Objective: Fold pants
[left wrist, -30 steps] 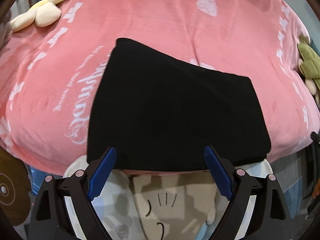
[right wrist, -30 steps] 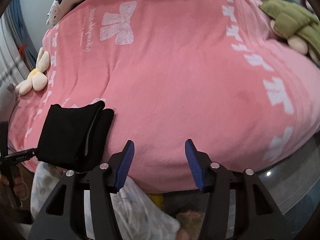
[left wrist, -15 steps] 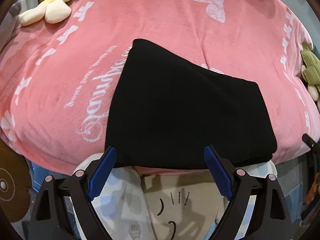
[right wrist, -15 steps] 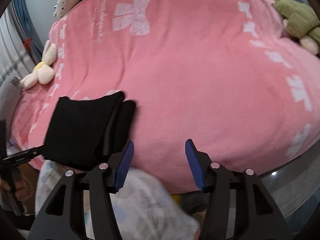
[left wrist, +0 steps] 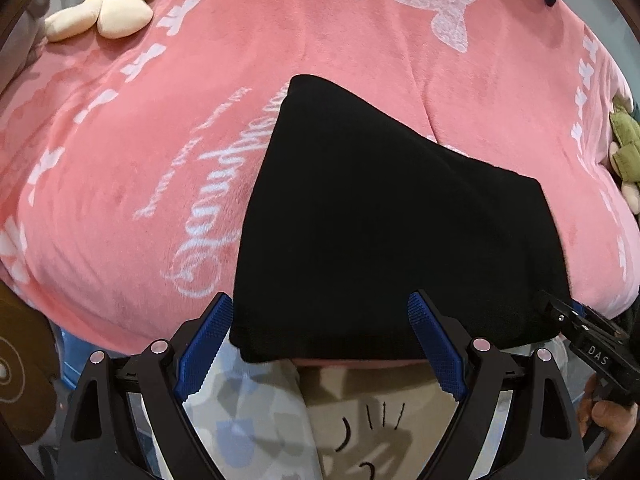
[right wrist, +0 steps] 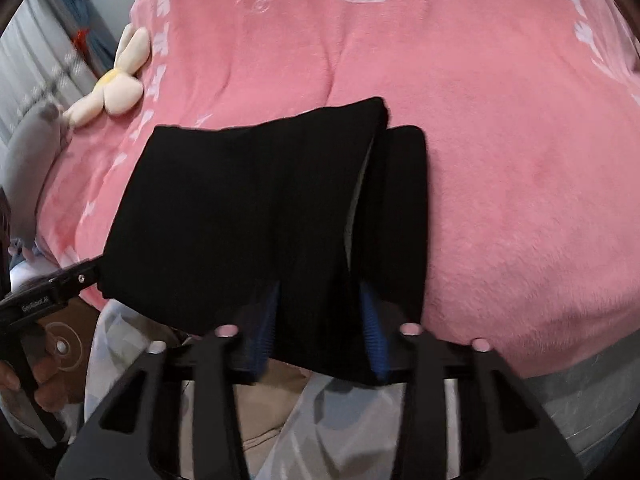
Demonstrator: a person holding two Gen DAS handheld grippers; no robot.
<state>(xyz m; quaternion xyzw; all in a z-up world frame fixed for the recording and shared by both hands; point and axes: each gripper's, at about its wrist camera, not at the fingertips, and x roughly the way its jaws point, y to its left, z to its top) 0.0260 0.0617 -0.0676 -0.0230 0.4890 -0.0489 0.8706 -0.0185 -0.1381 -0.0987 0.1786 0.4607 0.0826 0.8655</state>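
Observation:
The black pants (left wrist: 392,220) lie folded into a thick pad on the pink blanket (left wrist: 140,160), their near edge hanging over the bed's edge. My left gripper (left wrist: 320,340) is open, and that near edge lies between its blue fingers (left wrist: 206,340) without being pinched. In the right wrist view the pants (right wrist: 240,208) show a second folded layer on the right. My right gripper (right wrist: 318,328) is closing on the near right edge; the cloth fills the gap between its pads (right wrist: 372,332) and creases there. The right gripper (left wrist: 580,336) shows at the pants' right corner, the left gripper (right wrist: 48,296) at their left corner.
A cream flower plush (right wrist: 116,84) lies at the blanket's far left, and a green plush (left wrist: 624,140) at its right edge. A person's patterned clothing (left wrist: 248,420) is right below the bed's edge. A hand (left wrist: 608,416) holds the right gripper's handle. A grey cushion (right wrist: 36,148) is far left.
My right gripper has swung left from over bare blanket to the pants' near right edge, and its jaws have narrowed around the cloth. The left gripper has shifted slightly left, still open.

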